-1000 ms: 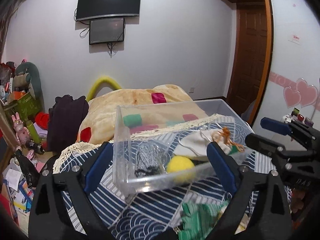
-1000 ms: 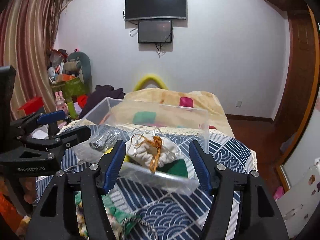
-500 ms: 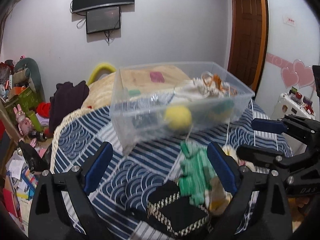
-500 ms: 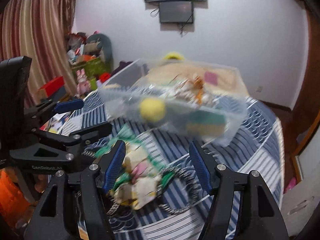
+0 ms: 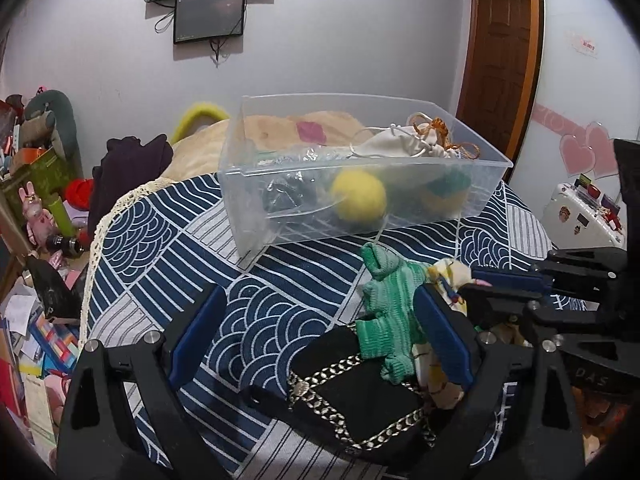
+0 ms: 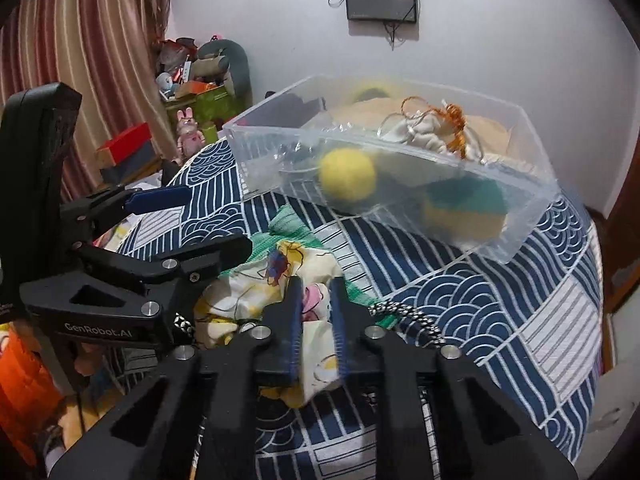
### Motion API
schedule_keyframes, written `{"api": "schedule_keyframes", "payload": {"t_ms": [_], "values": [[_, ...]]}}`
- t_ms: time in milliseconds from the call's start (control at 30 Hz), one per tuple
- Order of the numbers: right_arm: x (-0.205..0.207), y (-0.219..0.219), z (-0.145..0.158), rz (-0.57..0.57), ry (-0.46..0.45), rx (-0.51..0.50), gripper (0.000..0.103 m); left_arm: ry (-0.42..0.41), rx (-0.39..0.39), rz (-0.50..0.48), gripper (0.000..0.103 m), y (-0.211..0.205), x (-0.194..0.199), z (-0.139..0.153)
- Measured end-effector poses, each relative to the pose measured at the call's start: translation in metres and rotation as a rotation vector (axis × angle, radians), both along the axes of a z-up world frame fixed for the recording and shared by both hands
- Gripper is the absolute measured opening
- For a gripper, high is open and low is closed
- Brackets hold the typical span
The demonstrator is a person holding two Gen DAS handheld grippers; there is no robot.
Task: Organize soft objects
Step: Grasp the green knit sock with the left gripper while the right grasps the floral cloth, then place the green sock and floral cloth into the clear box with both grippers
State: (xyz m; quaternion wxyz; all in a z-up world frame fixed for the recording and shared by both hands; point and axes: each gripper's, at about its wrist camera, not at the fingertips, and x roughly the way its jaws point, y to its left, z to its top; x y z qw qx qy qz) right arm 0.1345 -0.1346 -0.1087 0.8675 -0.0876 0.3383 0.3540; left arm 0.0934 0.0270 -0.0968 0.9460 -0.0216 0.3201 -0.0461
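Note:
A clear plastic bin (image 5: 484, 172) (image 6: 532, 196) stands on the blue patterned bedspread. It holds a yellow ball (image 5: 359, 196) (image 6: 347, 175), a green and yellow sponge (image 6: 464, 208), a white drawstring pouch (image 5: 404, 144) (image 6: 420, 136) and a dark crumpled item (image 5: 284, 196). In front lie a green knitted cloth (image 5: 388, 308), a black chain-trimmed bag (image 5: 360, 396) and a cream cartoon-print cloth (image 6: 248, 300). My right gripper (image 6: 316, 312) is shut on the cream cloth. My left gripper (image 5: 316, 332) is open above the black bag, beside the green cloth.
A beige blanket (image 5: 272, 128) lies behind the bin. Toys and boxes (image 5: 36, 184) crowd the floor at the left. A wooden door (image 5: 500, 56) is at the right. Screens (image 5: 208, 16) hang on the far wall.
Both grippers have dropped and pulled back from the bin to the pile of cloths in front. My right gripper has shut on the cream cloth.

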Motion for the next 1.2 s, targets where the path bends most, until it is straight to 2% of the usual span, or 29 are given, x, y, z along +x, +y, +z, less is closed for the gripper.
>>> {"api": "schedule_keyframes", "payload": {"t_ms": [200,433,500,567,633,733,867,1200], "values": [[-0.014,-0.017,0.010,-0.040,-0.067,0.028,0.010,0.013,-0.015,-0.021,0.096,-0.007,0.010,-0.001],[-0.018,-0.050,0.027,-0.154,-0.134,0.064,0.010,0.068,-0.061,-0.090,0.093,-0.023,0.025,-0.010],[-0.018,-0.057,0.030,-0.184,-0.153,0.064,0.010,0.085,-0.069,-0.113,0.082,-0.027,0.028,-0.013],[-0.018,-0.060,0.031,-0.197,-0.159,0.066,0.010,0.100,-0.070,-0.135,0.061,-0.031,0.031,-0.016],[-0.019,-0.061,0.031,-0.200,-0.163,0.064,0.010,0.113,-0.083,-0.156,0.046,-0.032,0.033,-0.018],[-0.019,-0.059,0.031,-0.206,-0.168,0.060,0.010,0.097,-0.089,-0.157,0.036,-0.032,0.031,-0.017],[-0.021,-0.063,0.035,-0.224,-0.184,0.069,0.010,0.040,-0.080,-0.115,0.033,-0.022,0.022,-0.005],[-0.012,-0.062,0.054,-0.260,-0.222,0.104,0.010,-0.091,-0.073,-0.032,0.033,0.007,0.010,0.037]]}}
